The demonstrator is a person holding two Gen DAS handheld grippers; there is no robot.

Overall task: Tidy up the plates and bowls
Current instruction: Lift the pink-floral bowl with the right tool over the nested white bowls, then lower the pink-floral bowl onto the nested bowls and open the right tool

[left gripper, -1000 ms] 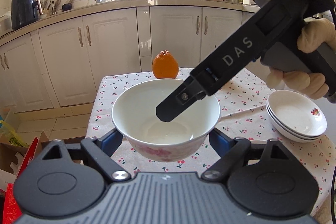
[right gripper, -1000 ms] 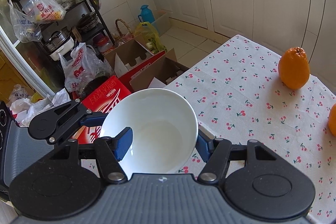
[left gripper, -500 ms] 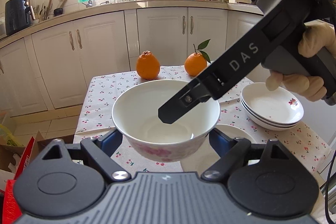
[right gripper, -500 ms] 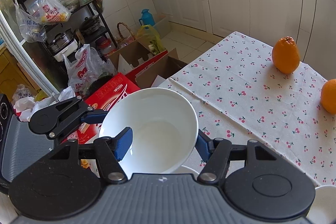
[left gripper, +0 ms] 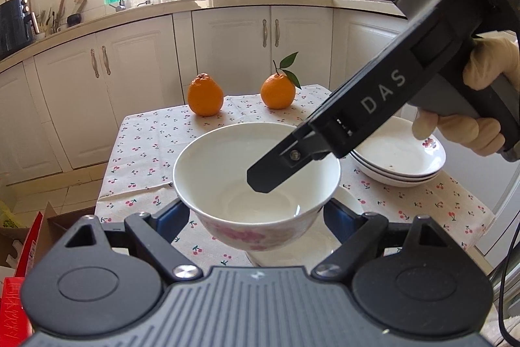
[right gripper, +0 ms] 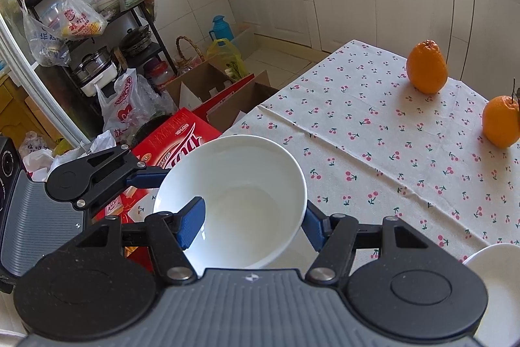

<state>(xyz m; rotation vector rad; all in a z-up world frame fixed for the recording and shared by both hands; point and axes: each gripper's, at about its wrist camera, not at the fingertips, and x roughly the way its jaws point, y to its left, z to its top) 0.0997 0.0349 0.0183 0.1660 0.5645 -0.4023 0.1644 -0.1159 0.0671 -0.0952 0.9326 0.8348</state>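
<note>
A white bowl with pink flowers [left gripper: 256, 184] hangs above the table. My left gripper [left gripper: 256, 213] clasps it from outside, a finger on each side. My right gripper [right gripper: 253, 220] grips its rim, one blue finger [right gripper: 191, 223] inside the bowl [right gripper: 234, 200] and one outside. Under the bowl lies a white plate [left gripper: 312, 246]. A stack of white shallow bowls [left gripper: 399, 158] sits on the right of the table; its rim shows in the right wrist view [right gripper: 494, 275].
Two oranges [left gripper: 205, 95] [left gripper: 278, 90] stand at the far end of the cherry-print tablecloth [left gripper: 146, 152]. White cabinets [left gripper: 227, 44] stand behind the table. Boxes and bags [right gripper: 182, 132] crowd the floor to the left.
Both grippers have carried the bowl rightward and back along the table. The second orange, the stacked bowls and the plate underneath have come further into view.
</note>
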